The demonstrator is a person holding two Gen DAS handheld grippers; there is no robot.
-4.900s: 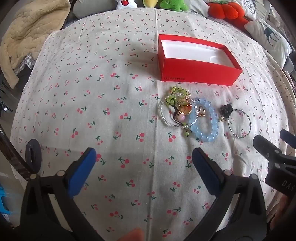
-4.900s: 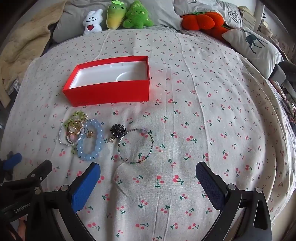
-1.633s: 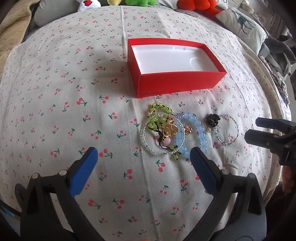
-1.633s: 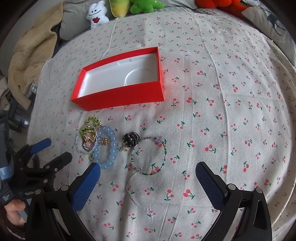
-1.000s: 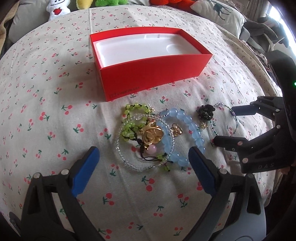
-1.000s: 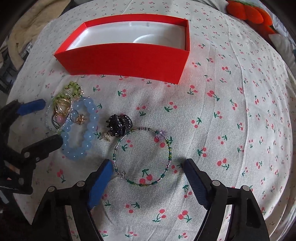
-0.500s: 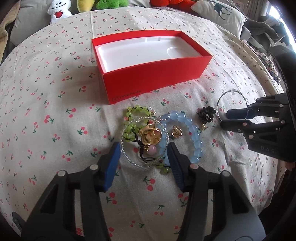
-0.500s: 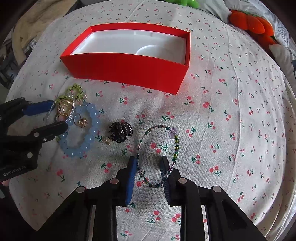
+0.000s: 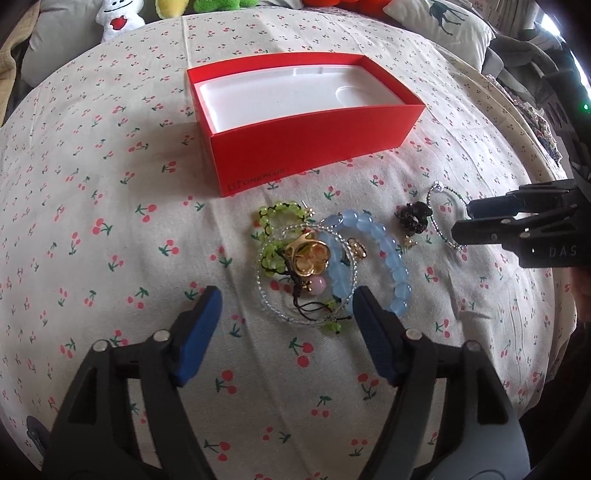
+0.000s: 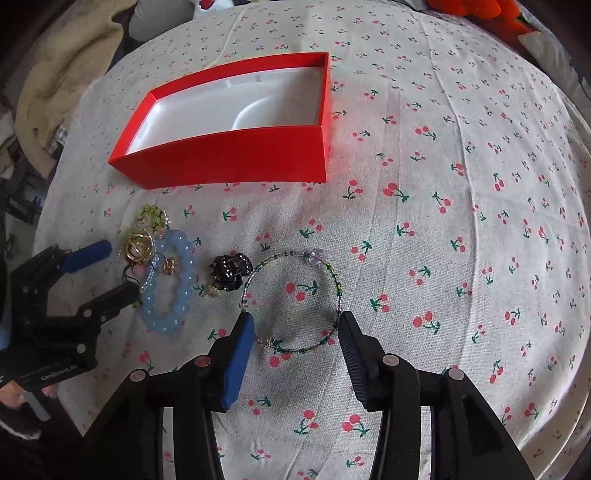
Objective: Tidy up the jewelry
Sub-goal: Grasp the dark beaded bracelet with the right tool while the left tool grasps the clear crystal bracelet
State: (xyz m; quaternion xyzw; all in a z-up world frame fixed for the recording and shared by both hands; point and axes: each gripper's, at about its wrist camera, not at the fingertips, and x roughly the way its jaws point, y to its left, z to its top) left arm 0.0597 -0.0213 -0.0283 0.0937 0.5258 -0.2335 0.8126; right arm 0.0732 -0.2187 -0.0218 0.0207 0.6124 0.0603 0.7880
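An open red box (image 9: 306, 136) (image 10: 229, 155) with a white lining stands on the cherry-print cloth. In front of it lies a tangle: green beads (image 9: 280, 210), a gold charm (image 9: 310, 254), a clear bead ring (image 9: 262, 284) and a blue bead bracelet (image 9: 399, 277) (image 10: 181, 295). My left gripper (image 9: 285, 306) (image 10: 121, 267) is opening, its pads apart at the tangle's near edge, pressing nothing. A black claw clip (image 9: 415, 218) (image 10: 229, 271) lies to the right. My right gripper (image 10: 295, 325) (image 9: 461, 221) is opening around the near arc of a thin beaded bracelet (image 10: 316, 257) (image 9: 437, 186), which lies round on the cloth.
Plush toys (image 9: 118, 18) and a deer-print pillow (image 9: 439, 22) line the far edge. A beige blanket (image 10: 62, 85) lies off the far left, an orange plush (image 10: 480, 14) at the far right. Bare cloth (image 10: 461, 221) stretches right of the jewelry.
Both grippers came down close to the jewelry. Their jaws narrowed, then widened again. The right gripper had squeezed the thin bracelet into an oval; it is round again now.
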